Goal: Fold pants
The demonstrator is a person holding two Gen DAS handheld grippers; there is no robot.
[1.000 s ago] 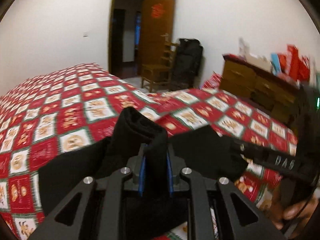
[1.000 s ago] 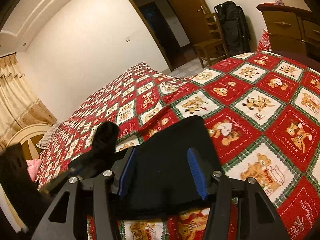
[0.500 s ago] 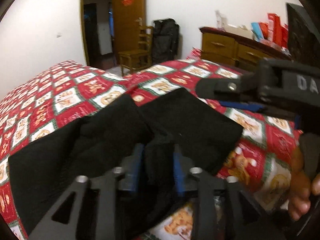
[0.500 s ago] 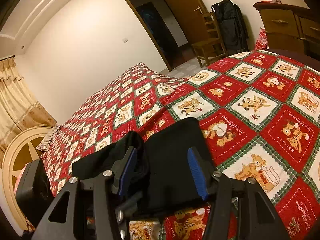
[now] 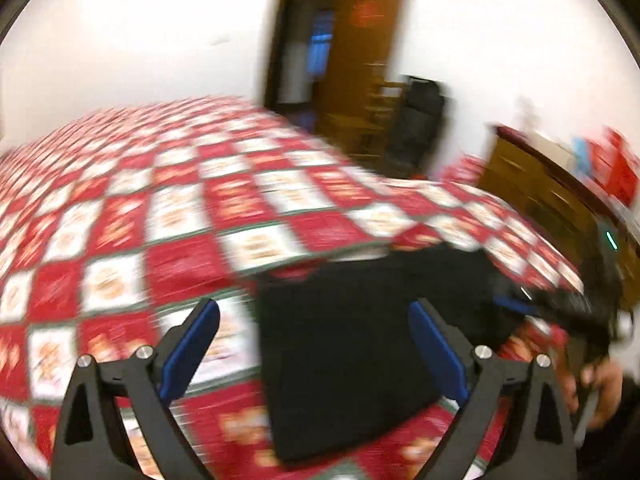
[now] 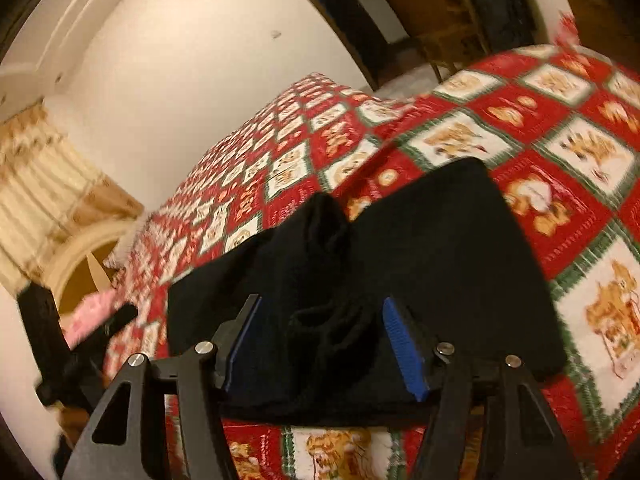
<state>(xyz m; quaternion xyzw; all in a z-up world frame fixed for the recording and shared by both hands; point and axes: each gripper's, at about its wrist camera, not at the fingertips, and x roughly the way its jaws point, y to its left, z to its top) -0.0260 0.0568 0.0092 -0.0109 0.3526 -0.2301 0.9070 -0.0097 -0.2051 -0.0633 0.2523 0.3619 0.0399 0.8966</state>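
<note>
Black pants (image 6: 420, 264): folded, bunched hump midway, lying on red patchwork quilt (image 5: 120, 216). Left gripper (image 5: 316, 344) just released, empty; right gripper (image 6: 320, 344) parted, straddling the hump.

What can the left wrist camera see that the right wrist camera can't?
Only the left wrist view shows the wooden dresser, with red boxes on it. Only the right wrist view shows the yellow curtain, something pink and a raised bump in the cloth. Both show the black pants lying on the red teddy-bear bedspread, and the brown door.
</note>
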